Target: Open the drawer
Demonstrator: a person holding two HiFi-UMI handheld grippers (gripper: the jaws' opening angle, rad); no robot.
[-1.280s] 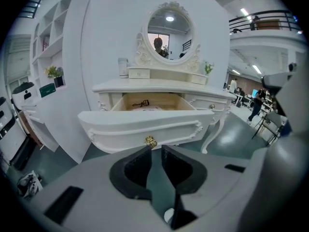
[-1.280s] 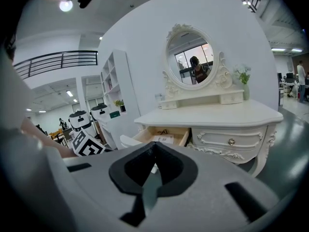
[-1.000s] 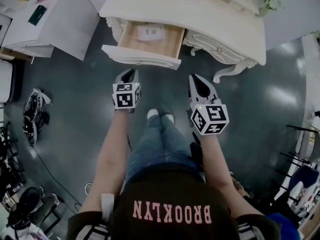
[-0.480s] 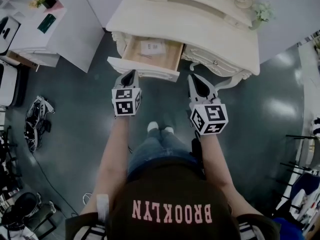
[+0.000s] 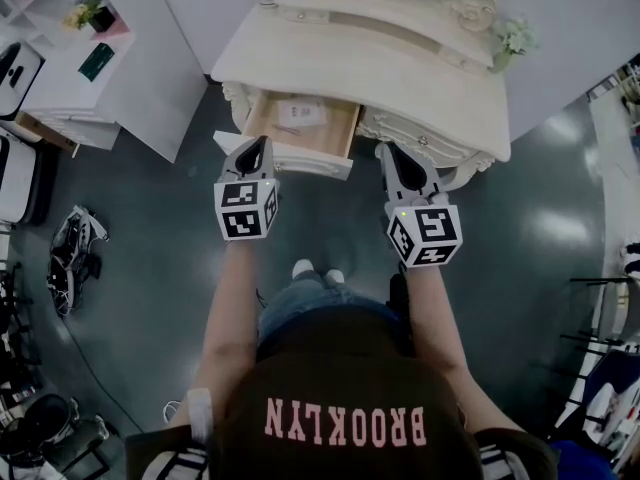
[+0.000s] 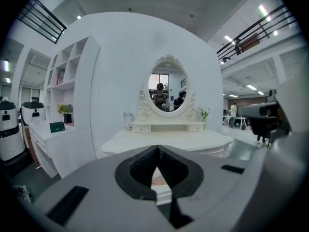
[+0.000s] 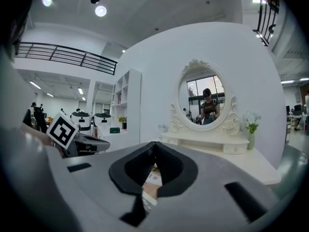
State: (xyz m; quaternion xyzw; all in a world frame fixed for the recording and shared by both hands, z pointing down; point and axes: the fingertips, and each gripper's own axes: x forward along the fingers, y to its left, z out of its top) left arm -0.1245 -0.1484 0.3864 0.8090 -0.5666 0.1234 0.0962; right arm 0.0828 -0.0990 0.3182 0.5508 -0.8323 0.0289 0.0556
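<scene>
The cream dressing table [image 5: 400,58] has its left drawer [image 5: 300,128] pulled out, with a paper sheet [image 5: 300,113] lying inside. My left gripper [image 5: 254,148] hovers just in front of the drawer's white front panel [image 5: 290,158], shut and empty. My right gripper [image 5: 394,154] is held beside it before the closed right drawer [image 5: 420,143], also shut and empty. In the left gripper view the left gripper [image 6: 157,149] points at the table and its oval mirror [image 6: 166,88]. In the right gripper view the right gripper [image 7: 154,144] has the open drawer [image 7: 153,179] showing below its tips.
A white shelf unit [image 5: 130,48] with a green box [image 5: 98,60] and a plant [image 5: 85,13] stands left of the table. Shoes [image 5: 65,253] lie on the dark floor at left. Flowers [image 5: 515,36] sit on the table's right end. The person's feet [image 5: 315,268] are below the drawer.
Both grippers have risen and now overlap the table's front edge in the head view. The mirror has come into that view. The drawer stays open.
</scene>
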